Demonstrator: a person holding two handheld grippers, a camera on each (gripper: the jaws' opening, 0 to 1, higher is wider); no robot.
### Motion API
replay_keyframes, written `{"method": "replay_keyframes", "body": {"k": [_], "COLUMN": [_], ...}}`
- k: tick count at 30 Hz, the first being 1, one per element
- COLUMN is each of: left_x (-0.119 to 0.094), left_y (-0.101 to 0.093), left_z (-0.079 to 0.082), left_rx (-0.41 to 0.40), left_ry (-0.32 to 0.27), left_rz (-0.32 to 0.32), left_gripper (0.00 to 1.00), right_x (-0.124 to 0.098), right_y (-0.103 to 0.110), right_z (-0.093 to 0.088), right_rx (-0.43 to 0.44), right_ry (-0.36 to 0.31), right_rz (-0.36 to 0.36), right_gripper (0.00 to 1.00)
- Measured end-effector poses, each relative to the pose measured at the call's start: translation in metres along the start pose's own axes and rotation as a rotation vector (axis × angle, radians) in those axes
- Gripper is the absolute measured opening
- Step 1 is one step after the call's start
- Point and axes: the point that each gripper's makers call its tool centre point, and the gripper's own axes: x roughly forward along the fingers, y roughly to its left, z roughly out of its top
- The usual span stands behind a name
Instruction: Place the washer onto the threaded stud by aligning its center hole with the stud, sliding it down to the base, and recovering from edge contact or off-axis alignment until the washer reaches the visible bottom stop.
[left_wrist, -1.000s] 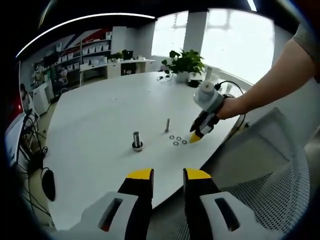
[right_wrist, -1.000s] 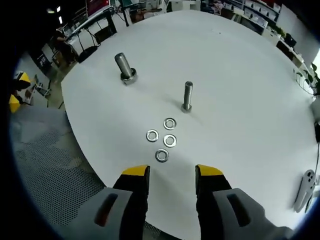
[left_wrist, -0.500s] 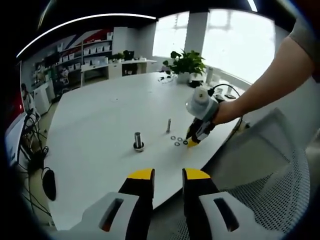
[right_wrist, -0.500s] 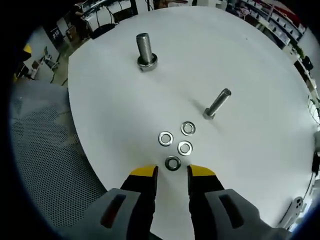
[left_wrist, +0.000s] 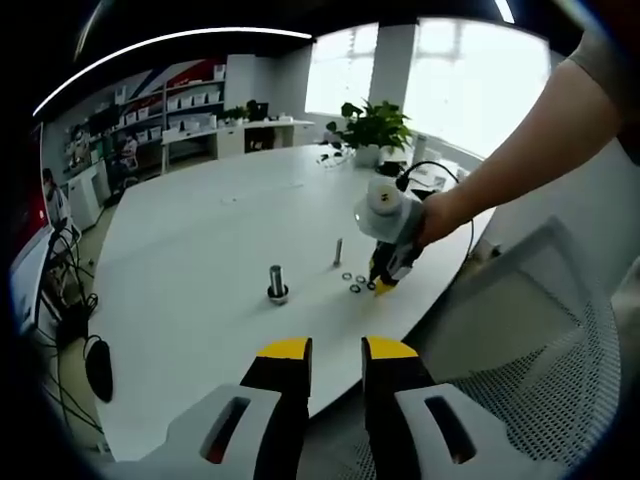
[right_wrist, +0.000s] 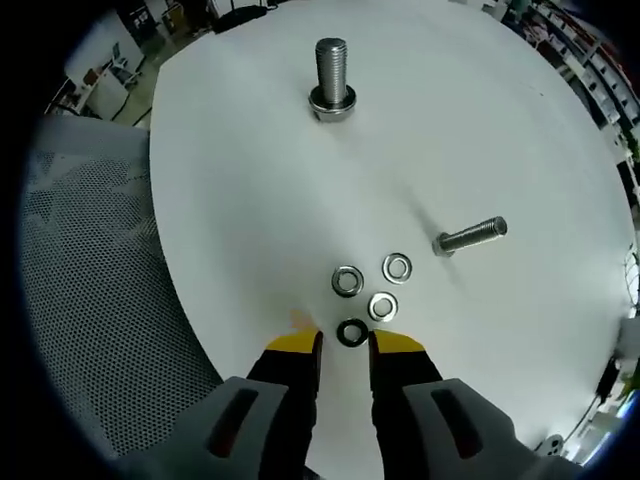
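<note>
Several steel washers lie in a cluster near the edge of the white table. The nearest washer sits flat on the table right at my right gripper, between its yellow tips; the jaws are narrow but open. A thick threaded stud stands on its base farther off, and a thin stud stands to the right of the washers. In the left gripper view, my left gripper hangs off the table edge, open and holding nothing, facing the thick stud, the thin stud and the right gripper.
A grey mesh chair sits under the table edge beside my right gripper, also the chair at the right of the left gripper view. A potted plant and a cable stand at the table's far side. A person's arm reaches in.
My right gripper has come down to the washer cluster and its jaws have narrowed around the nearest washer. The left gripper has stayed in place.
</note>
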Motion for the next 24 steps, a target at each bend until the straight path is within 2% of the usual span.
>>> {"method": "replay_keyframes", "body": {"k": [3,6,7,11,24], "left_x": [-0.0003,-0.0006,-0.0008,-0.0004,-0.0008], "left_y": [0.0007,0.0019,0.0020,0.0020,0.0039], "left_z": [0.0001,0.0005,0.0006,0.0000,0.0003], "left_rx": [-0.001,-0.003,-0.003,0.001,-0.002], "left_ry": [-0.002,-0.004,-0.005,-0.001,-0.003], "left_rz": [0.004,0.008,0.009,0.010,0.018], "left_gripper": [0.17,0.17,0.17,0.16,0.14], "right_x": [0.0006,0.0018,0.0016,0.0010,0.0003], "right_y": [-0.0058,-0.0065,-0.0064,-0.0075,-0.0063], "right_z": [-0.0004,0.0001,-0.0010,-0.0016,-0.0013], "right_rx": [-0.006,0.004,-0.019,0.006,0.044], "right_ry": [0.013,0.040,0.050,0.060,0.056], "right_rz": [-0.006,0.000,0.002,-0.001,-0.021], "right_gripper": [0.16,0.15,0.15,0.14,0.14]}}
